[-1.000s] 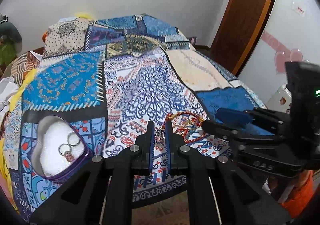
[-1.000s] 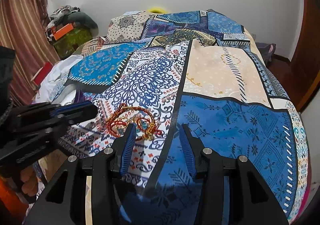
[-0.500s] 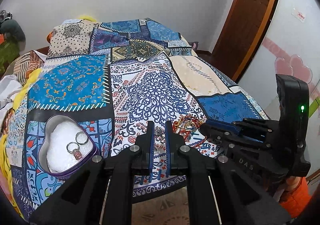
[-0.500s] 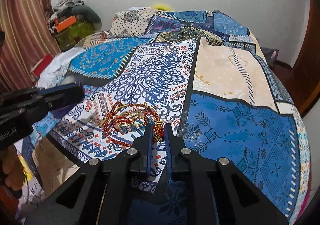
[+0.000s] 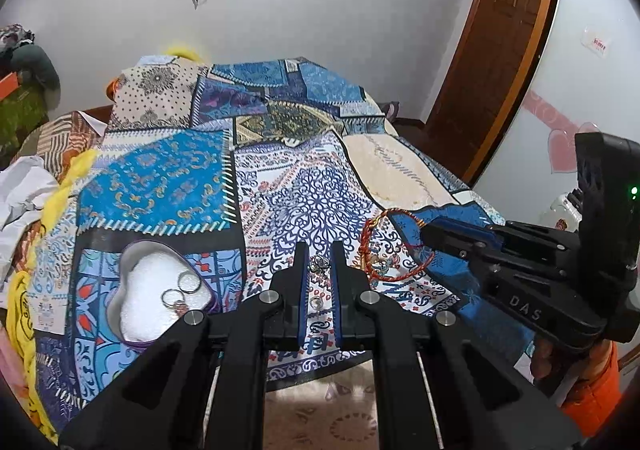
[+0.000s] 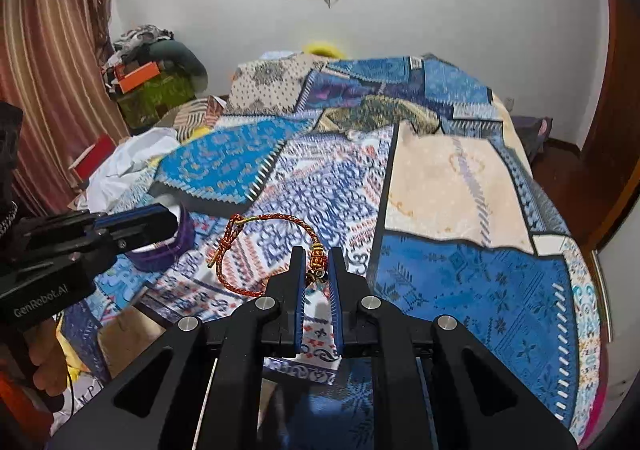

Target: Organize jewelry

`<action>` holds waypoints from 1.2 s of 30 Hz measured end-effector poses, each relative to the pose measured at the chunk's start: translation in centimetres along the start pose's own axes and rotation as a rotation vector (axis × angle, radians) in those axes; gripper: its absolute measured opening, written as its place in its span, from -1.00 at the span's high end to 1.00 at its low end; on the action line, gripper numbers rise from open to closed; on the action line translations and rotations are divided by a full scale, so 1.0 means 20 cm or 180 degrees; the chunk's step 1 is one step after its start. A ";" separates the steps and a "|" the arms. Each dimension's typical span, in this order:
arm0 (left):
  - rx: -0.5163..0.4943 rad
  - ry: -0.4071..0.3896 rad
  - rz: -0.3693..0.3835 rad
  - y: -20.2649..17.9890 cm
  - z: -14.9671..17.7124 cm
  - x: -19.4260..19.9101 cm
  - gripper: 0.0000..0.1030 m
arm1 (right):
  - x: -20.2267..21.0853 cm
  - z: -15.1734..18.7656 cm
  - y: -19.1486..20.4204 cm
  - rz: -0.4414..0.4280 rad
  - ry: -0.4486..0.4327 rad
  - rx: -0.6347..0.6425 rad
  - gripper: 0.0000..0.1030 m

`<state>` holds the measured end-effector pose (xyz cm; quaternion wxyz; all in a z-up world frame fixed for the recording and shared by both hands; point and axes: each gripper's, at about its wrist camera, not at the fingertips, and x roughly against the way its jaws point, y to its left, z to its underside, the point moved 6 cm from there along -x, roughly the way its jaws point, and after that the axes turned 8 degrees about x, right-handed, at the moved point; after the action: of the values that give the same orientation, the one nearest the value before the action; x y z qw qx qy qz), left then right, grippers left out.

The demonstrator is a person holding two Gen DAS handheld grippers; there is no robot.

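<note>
While lifted, red bracelet [image 6: 276, 250] pinched between right jaws

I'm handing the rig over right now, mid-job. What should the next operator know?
Left gripper: jaws shut on a small silver piece.
Right gripper: jaws shut on the bead of a red cord bracelet, its loop hanging clear of the bedspread.
Done: two rings lie in the heart-shaped tin.
Left: place both held pieces; one loose ring lies on the bedspread, and more beaded jewelry seems to lie beside it.
</note>
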<state>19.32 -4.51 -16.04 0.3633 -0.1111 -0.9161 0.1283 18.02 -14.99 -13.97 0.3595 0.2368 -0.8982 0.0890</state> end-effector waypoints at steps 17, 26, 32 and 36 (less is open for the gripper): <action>0.0122 -0.0438 -0.0184 0.18 -0.06 0.36 0.84 | 0.14 -0.21 0.25 -0.0069 -0.0361 0.0209 0.81; 0.0281 -0.0568 -0.0354 0.36 -0.06 0.49 0.84 | 0.07 -0.26 0.43 -0.0264 -0.0365 0.0387 0.81; 0.0355 -0.0611 -0.0425 0.45 -0.06 0.52 0.84 | 0.00 -0.28 0.57 -0.0396 -0.0299 0.0535 0.81; 0.0386 -0.0615 -0.0444 0.48 -0.06 0.51 0.84 | -0.06 -0.26 0.63 -0.0458 -0.0220 0.0607 0.81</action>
<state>13.90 7.84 -11.76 0.2875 -0.0120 -0.9428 0.1680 15.71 -1.80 -10.79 0.3096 0.3367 -0.8782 0.1398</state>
